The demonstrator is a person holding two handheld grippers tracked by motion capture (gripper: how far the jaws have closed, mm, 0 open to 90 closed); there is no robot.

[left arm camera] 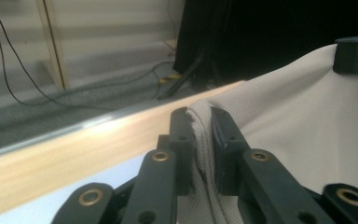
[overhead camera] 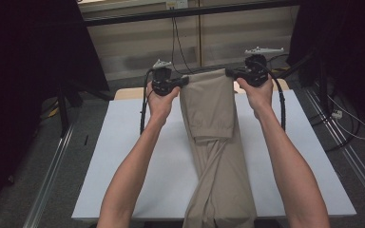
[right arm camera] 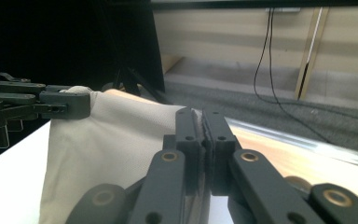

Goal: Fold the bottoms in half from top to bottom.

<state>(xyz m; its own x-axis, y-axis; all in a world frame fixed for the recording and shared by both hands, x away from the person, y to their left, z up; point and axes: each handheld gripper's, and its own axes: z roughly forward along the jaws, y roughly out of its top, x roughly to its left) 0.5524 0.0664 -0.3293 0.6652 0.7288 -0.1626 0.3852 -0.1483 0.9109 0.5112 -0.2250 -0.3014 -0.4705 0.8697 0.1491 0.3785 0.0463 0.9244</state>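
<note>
A pair of beige trousers (overhead camera: 211,109) hangs stretched between my two grippers above the far part of the white table (overhead camera: 138,156). Its lower part lies down the middle of the table and drops over the near edge. My left gripper (overhead camera: 185,80) is shut on the cloth's upper left corner; in the left gripper view a thick fold of the trousers (left arm camera: 307,130) sits pinched in its jaws (left arm camera: 200,116). My right gripper (overhead camera: 228,72) is shut on the upper right corner, with a thin edge of the trousers (right arm camera: 116,140) clamped in the right gripper (right arm camera: 203,116).
A wooden strip (overhead camera: 123,92) borders the table's far edge. Black curtains stand at the left (overhead camera: 28,57) and the right (overhead camera: 342,38). Cables (overhead camera: 347,123) and metal rails (overhead camera: 52,166) lie on the grey floor around the table.
</note>
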